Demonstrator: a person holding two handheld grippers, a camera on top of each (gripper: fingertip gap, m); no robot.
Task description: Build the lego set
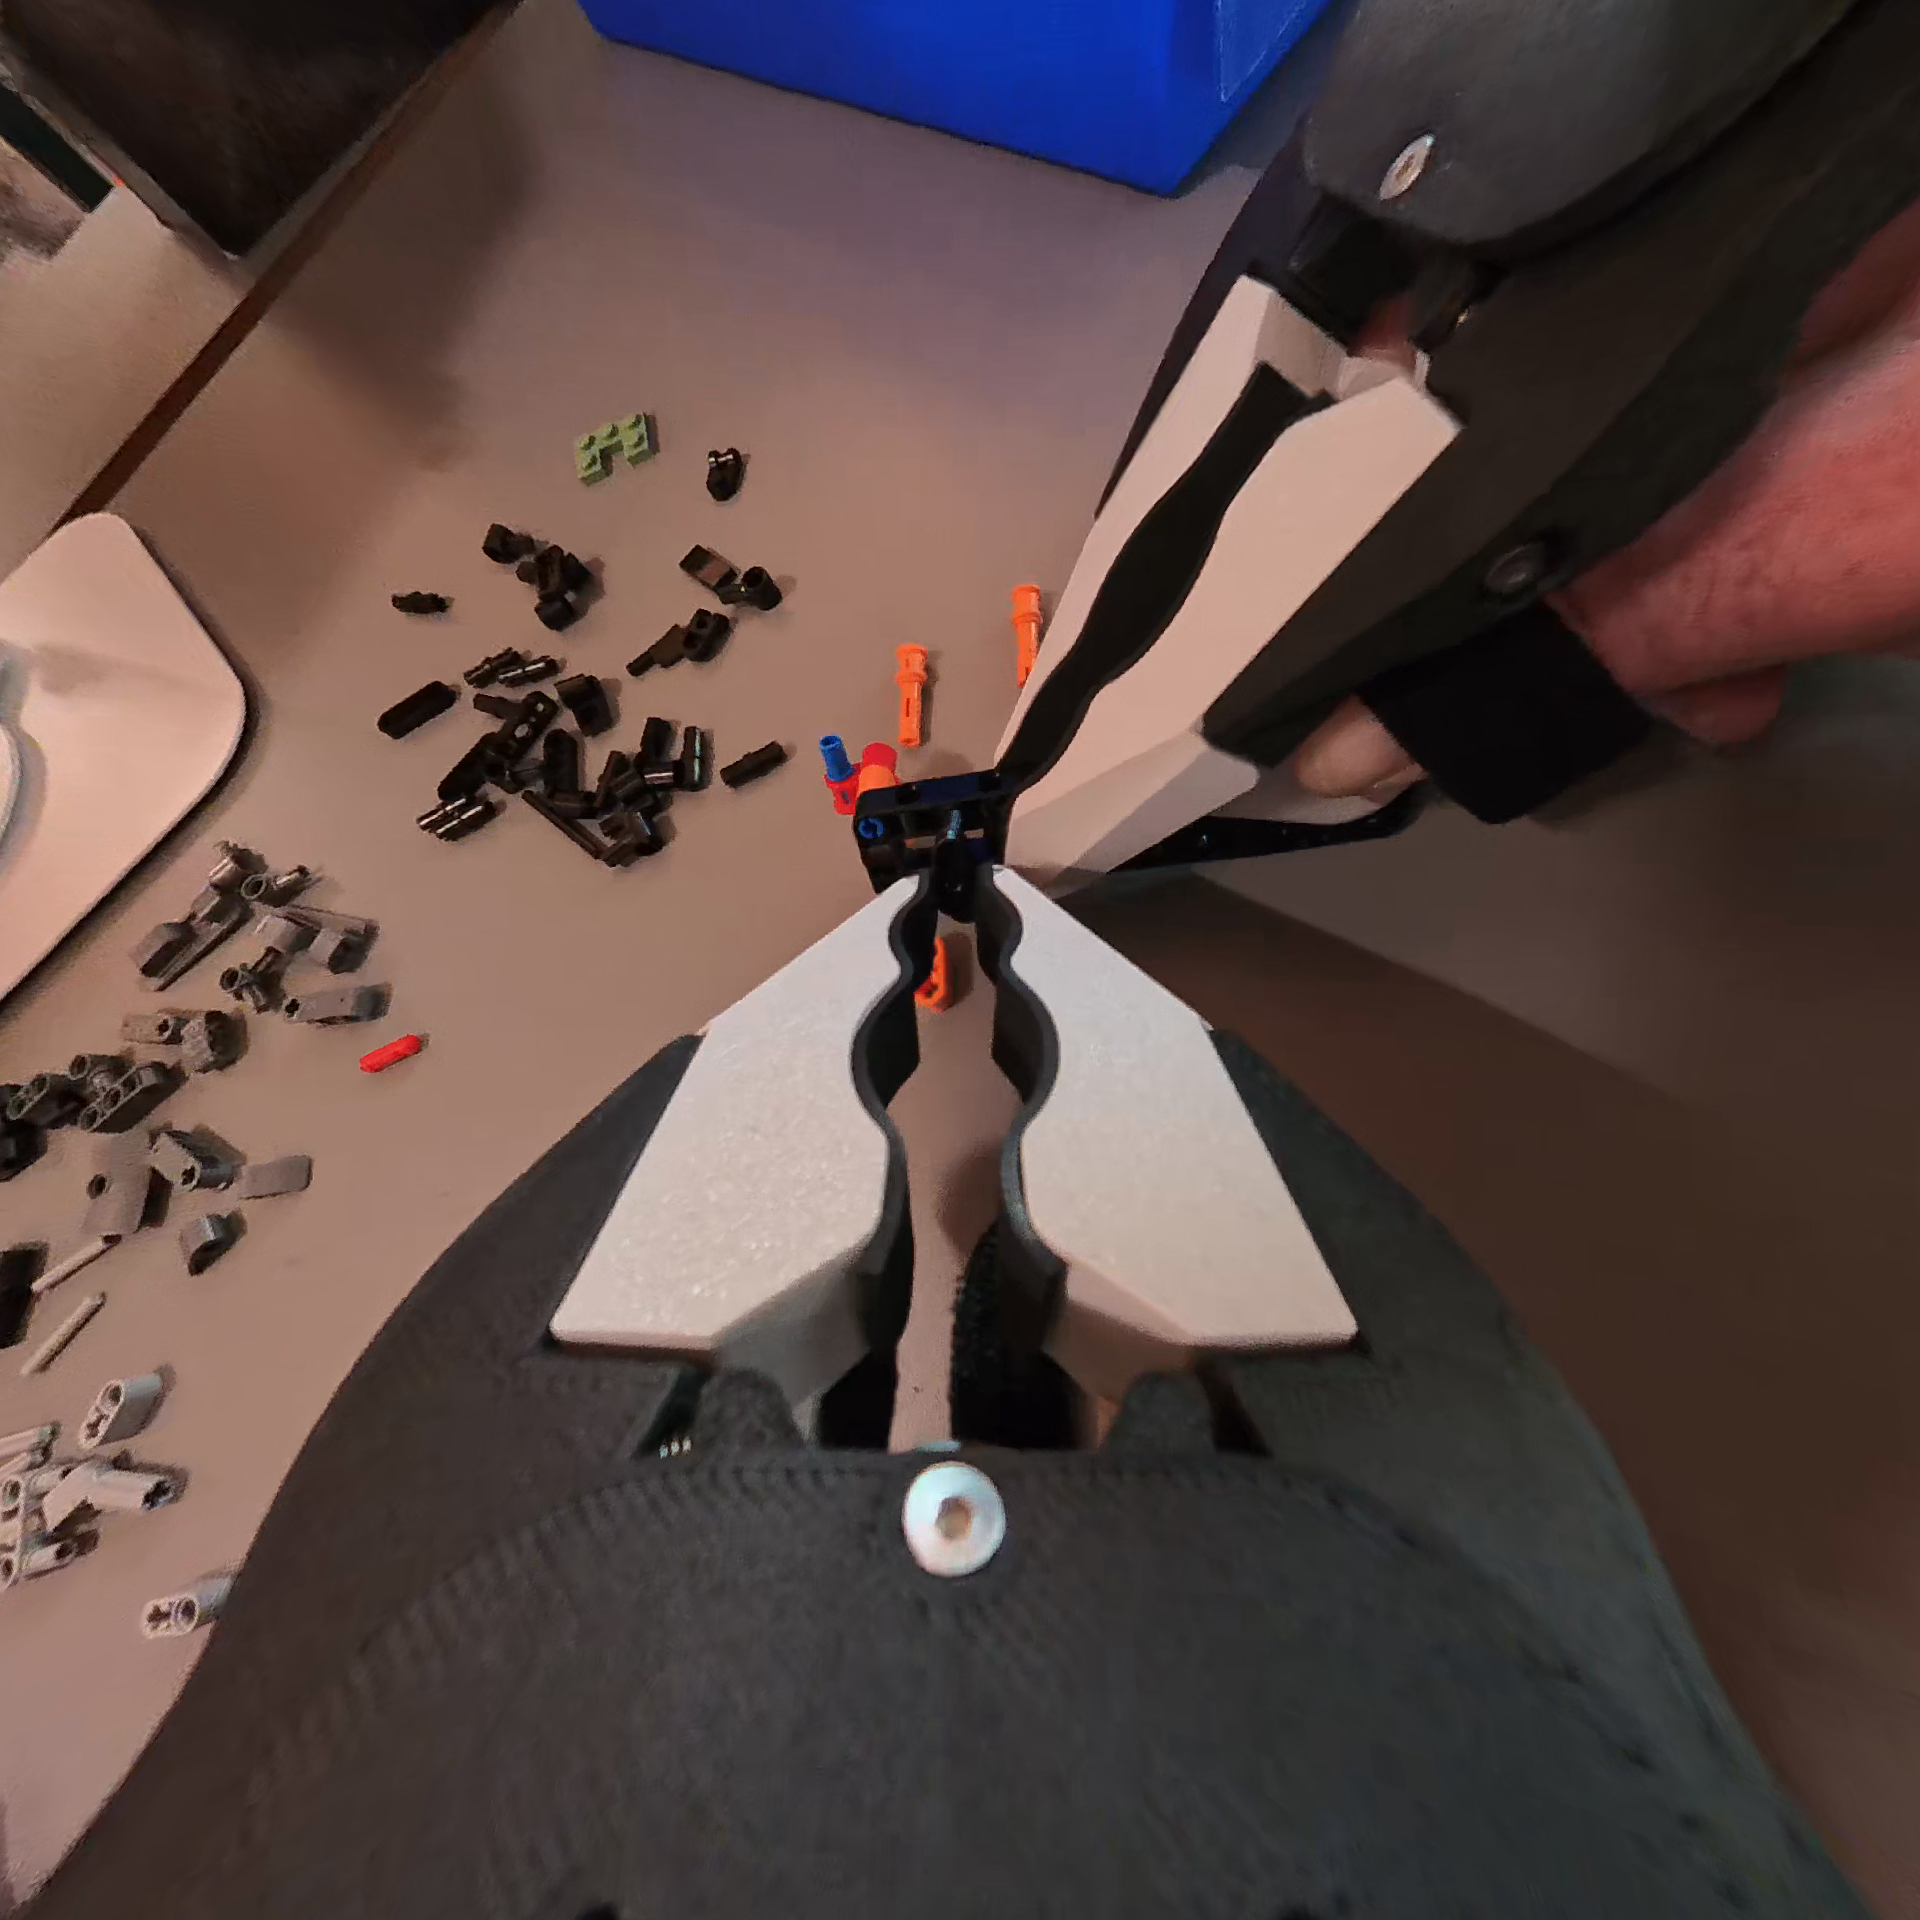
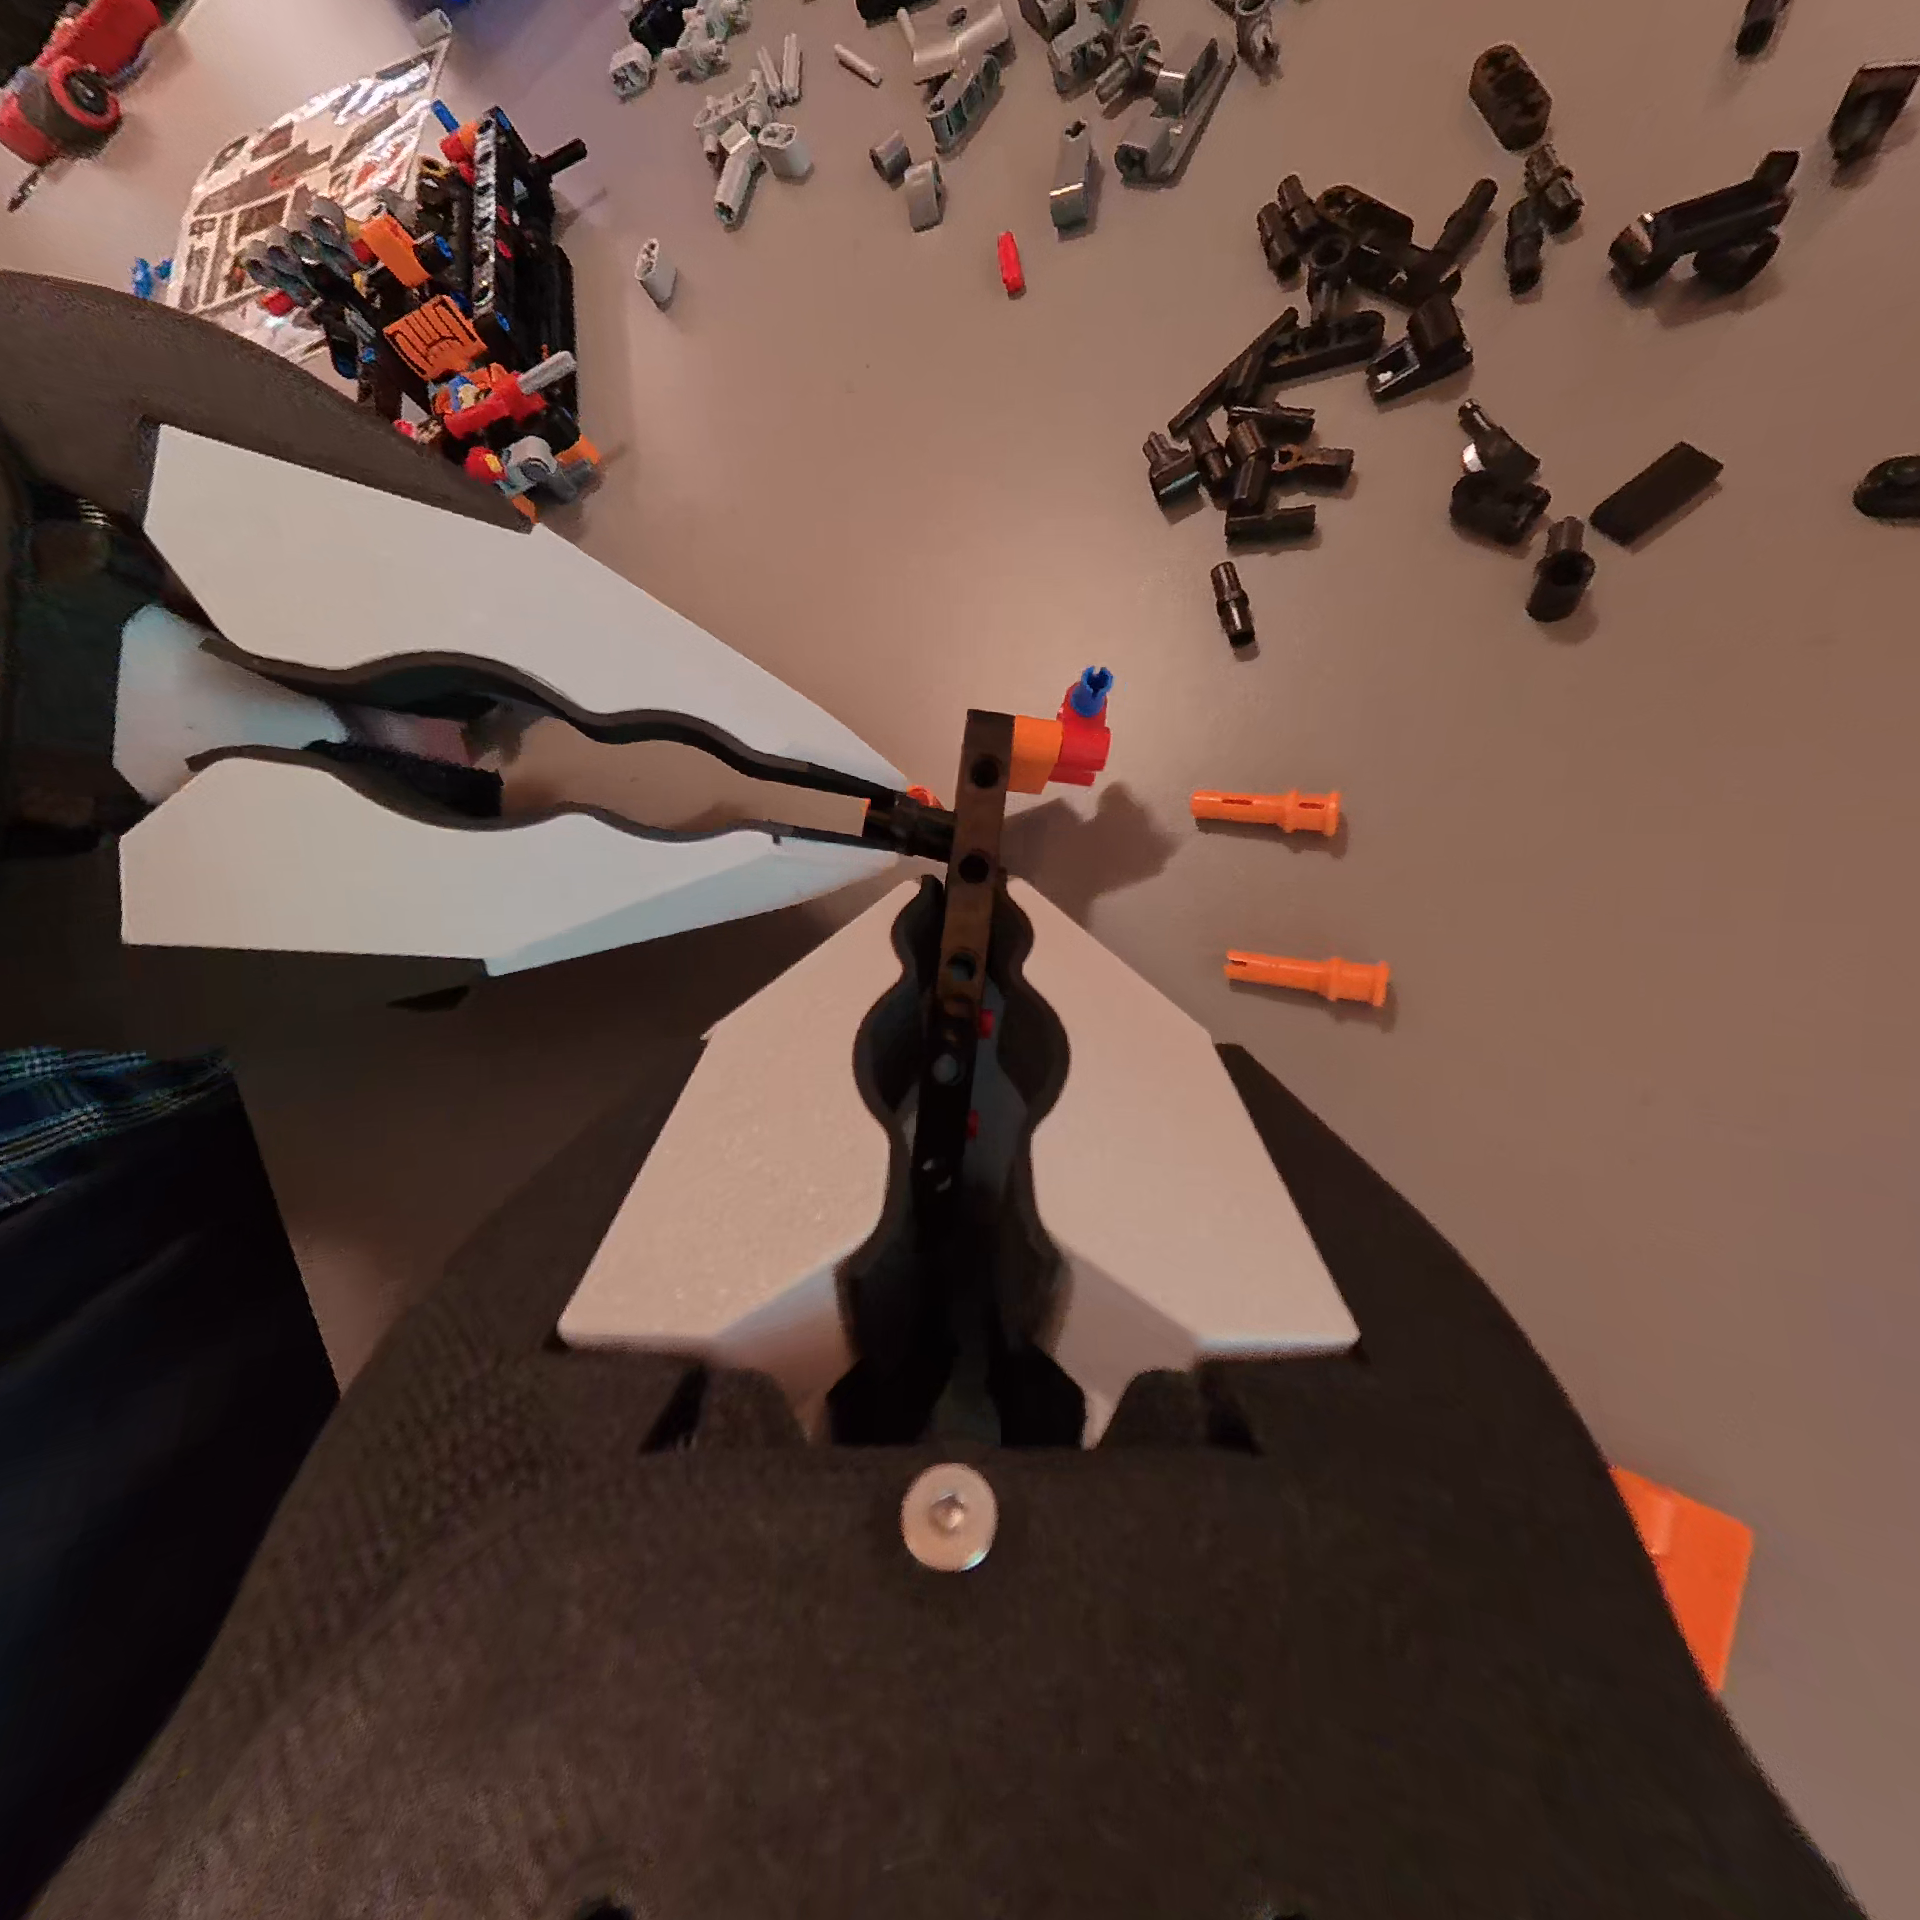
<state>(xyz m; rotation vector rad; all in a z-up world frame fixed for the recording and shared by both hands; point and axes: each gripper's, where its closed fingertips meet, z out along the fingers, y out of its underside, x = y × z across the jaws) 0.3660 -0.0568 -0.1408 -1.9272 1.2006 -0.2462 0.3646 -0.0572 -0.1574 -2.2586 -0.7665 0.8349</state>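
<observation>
My right gripper [image 2: 961, 894] is shut on a long black holed beam [image 2: 966, 935] that stands up between its fingers. A small orange, red and blue cluster [image 2: 1075, 738] is fixed to the beam's far end. My left gripper [image 2: 894, 816] comes in from the left, shut on a small black pin [image 2: 914, 821] whose tip touches the beam's side. In the left wrist view my left gripper [image 1: 958, 883] holds the pin [image 1: 954, 878] against the beam's end [image 1: 935, 805], with the right gripper [image 1: 1013, 821] coming from the upper right.
Two orange pins [image 2: 1262, 810] [image 2: 1309, 977] lie right of the beam. Loose black parts [image 1: 561, 727] and grey parts [image 1: 260, 935] are spread on the table, with a red pin [image 1: 392, 1052]. A partly built model [image 2: 468, 312] stands at far left. A blue box [image 1: 935, 73] sits behind.
</observation>
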